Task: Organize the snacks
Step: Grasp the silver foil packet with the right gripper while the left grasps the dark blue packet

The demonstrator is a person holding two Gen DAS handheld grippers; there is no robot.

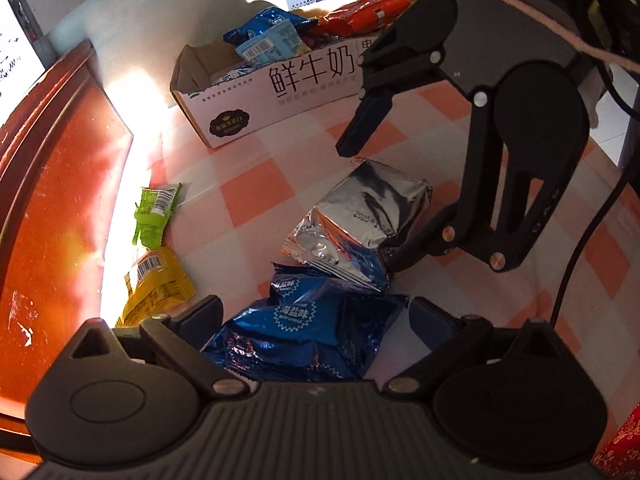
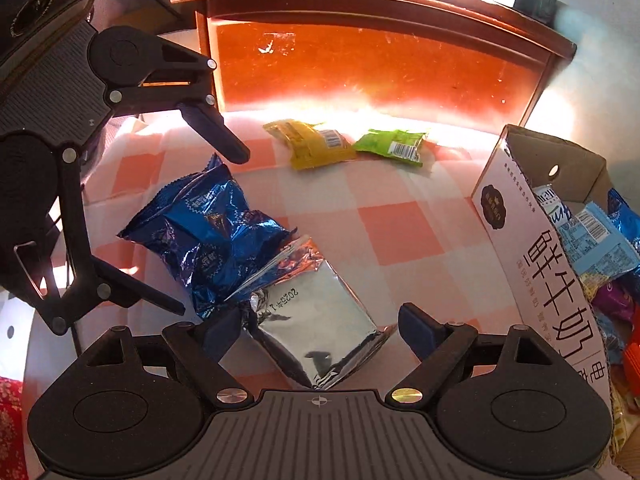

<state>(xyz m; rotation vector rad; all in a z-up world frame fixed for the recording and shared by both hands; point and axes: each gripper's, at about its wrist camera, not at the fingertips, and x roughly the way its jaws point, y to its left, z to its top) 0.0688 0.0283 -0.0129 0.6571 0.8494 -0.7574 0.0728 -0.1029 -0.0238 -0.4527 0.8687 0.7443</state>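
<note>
A white cardboard box [image 1: 280, 88] printed with large black characters stood open on the pink-and-white checked cloth [image 1: 248, 196]. Inside it lay a light blue packet with a barcode [image 1: 268, 42], a darker blue packet [image 1: 268, 18] behind that, and an orange-red packet [image 1: 360, 14] toward the far end; something purple [image 2: 612, 300] showed lower in the pile, though what it was could not be made out.

Outside the box, a silver foil packet [image 2: 316, 332] lay on the cloth, touching a cluster of shiny blue packets [image 2: 208, 232]. A yellow packet [image 2: 312, 144] and a green packet [image 2: 394, 145] lay just beside each other near a reddish wooden cabinet [image 2: 360, 68], well apart from the box.

The right gripper [image 2: 320, 332] had its jaws wide, straddling the silver packet; its left pad seemed to sit against the packet's crimped end, but the right pad stood clear. The left gripper [image 1: 316, 320] also had its jaws spread wide, over the blue packets without pinching them.
</note>
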